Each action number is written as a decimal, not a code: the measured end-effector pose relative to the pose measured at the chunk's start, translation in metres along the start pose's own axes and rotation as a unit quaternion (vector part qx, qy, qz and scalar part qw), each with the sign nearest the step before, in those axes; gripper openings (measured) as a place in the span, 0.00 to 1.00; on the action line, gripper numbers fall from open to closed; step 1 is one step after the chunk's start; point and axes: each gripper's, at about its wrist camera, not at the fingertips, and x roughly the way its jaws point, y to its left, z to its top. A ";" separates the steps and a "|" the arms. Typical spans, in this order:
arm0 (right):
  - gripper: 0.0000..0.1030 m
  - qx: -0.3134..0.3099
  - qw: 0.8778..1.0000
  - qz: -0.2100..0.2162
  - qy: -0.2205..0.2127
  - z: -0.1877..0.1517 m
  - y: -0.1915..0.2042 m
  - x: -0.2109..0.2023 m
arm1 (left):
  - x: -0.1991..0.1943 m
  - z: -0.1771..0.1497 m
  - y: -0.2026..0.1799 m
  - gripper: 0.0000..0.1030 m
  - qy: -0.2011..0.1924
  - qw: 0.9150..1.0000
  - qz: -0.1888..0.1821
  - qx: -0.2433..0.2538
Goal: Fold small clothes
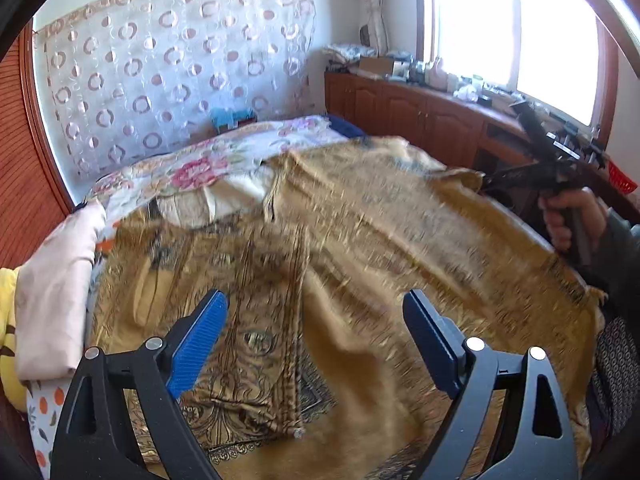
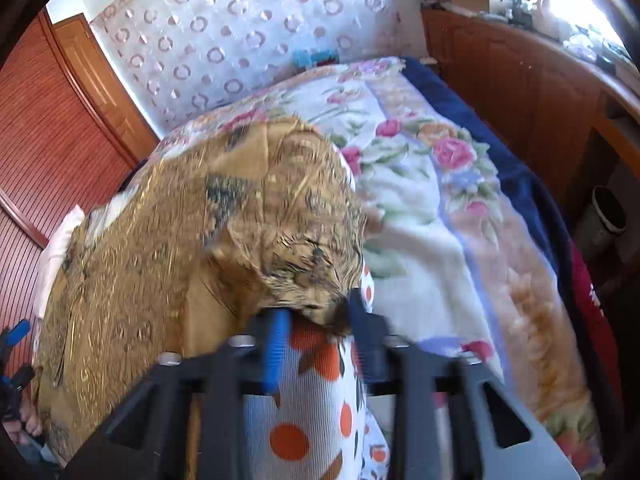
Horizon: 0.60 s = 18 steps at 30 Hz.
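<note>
A: Left of the golden cloth [image 1: 360,240]?
B: Folded pink fabric [image 1: 52,292], stacked at the bed's edge, touching the cloth's border. Behind it, floral blanket [image 1: 208,160], reaching toward the circle-patterned curtain [image 1: 172,64].

A: And the golden cloth itself?
B: Spread wide over the bed, rumpled, one panel lying doubled across the middle. Blurred in places.

A: Left gripper [image 1: 316,336]?
B: Hovering over the cloth's near part, jaws released, spread wide, nothing between the blue pads [image 1: 196,344].

A: Right of the cloth?
B: Right gripper [image 1: 496,182] at the cloth's far right corner, gripped by a hand [image 1: 572,216] in a dark sleeve. From its own camera, right gripper [image 2: 320,316] clenched on a bunched corner of golden cloth [image 2: 200,232], lifted clear of the orange-dotted sheet [image 2: 304,408] beneath.

A: Beyond that?
B: Wooden cabinet [image 1: 420,116] under the bright window [image 1: 516,32], well apart from the cloth, top cluttered with small items too blurred to tell.
</note>
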 end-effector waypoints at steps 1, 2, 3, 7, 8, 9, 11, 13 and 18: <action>0.11 -0.006 1.000 -0.005 -0.012 0.000 0.002 -0.005 | -0.004 0.002 0.000 0.88 -0.006 1.000 -0.002 -0.003; 0.08 -0.013 0.999 -0.012 -0.027 -0.004 0.007 -0.009 | -0.007 0.004 -0.001 0.88 -0.010 1.000 -0.001 -0.006; 0.07 -0.022 0.999 -0.016 -0.041 -0.004 0.012 -0.017 | -0.012 0.005 -0.002 0.88 -0.015 1.000 0.002 -0.009; 0.07 -0.078 0.993 -0.013 -0.090 -0.005 0.049 -0.049 | -0.019 0.007 -0.003 0.88 -0.025 1.000 -0.002 -0.011; 0.06 -0.094 0.991 -0.007 -0.098 -0.007 0.060 -0.057 | -0.021 0.008 -0.003 0.88 -0.028 1.000 -0.002 -0.011; 0.06 -0.117 0.988 0.001 -0.103 -0.010 0.074 -0.064 | -0.022 0.008 -0.003 0.88 -0.033 0.999 -0.001 -0.013; 0.07 -0.151 0.983 0.017 -0.099 -0.019 0.098 -0.071 | -0.024 0.010 -0.003 0.88 -0.038 0.999 -0.003 -0.018; 0.07 -0.173 0.982 0.031 -0.072 -0.032 0.116 -0.069 | -0.027 0.010 -0.003 0.88 -0.045 0.999 -0.005 -0.025; 0.13 -0.187 0.982 0.028 -0.012 -0.070 0.122 -0.060 | -0.032 0.009 -0.003 0.88 -0.060 0.998 -0.004 -0.036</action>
